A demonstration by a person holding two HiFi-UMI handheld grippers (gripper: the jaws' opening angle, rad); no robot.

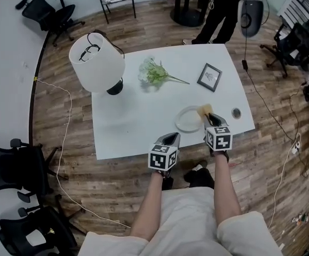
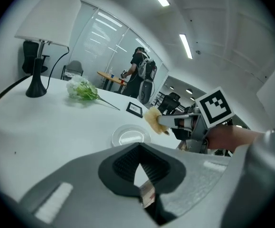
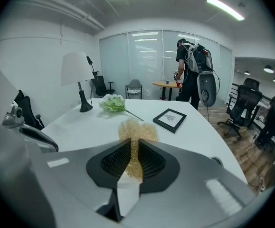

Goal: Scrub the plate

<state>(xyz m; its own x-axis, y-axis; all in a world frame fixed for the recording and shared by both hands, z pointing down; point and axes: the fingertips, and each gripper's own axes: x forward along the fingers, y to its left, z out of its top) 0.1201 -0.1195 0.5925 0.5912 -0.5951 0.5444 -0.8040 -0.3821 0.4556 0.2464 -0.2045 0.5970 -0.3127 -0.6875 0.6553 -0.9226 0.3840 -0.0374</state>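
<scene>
A clear round plate (image 1: 188, 119) lies flat near the front right of the white table (image 1: 138, 121); the left gripper view shows the same plate (image 2: 130, 135) just ahead of that gripper. My right gripper (image 1: 208, 117) is shut on a yellow mesh scrubber (image 1: 204, 109), held over the plate's right rim. The scrubber (image 3: 137, 131) sticks out past the right gripper (image 3: 133, 144), which hides the plate in that view. My left gripper (image 1: 171, 137) hangs at the table's front edge, short of the plate. The left gripper (image 2: 138, 148) has its jaws closed together, holding nothing.
A white lamp (image 1: 96, 62) stands at the back left with its cord off the table. A bunch of flowers (image 1: 153, 72) and a framed picture (image 1: 210, 77) lie behind the plate. A cable grommet (image 1: 236, 112) sits at the right edge. A person (image 1: 221, 9) stands beyond the table among office chairs.
</scene>
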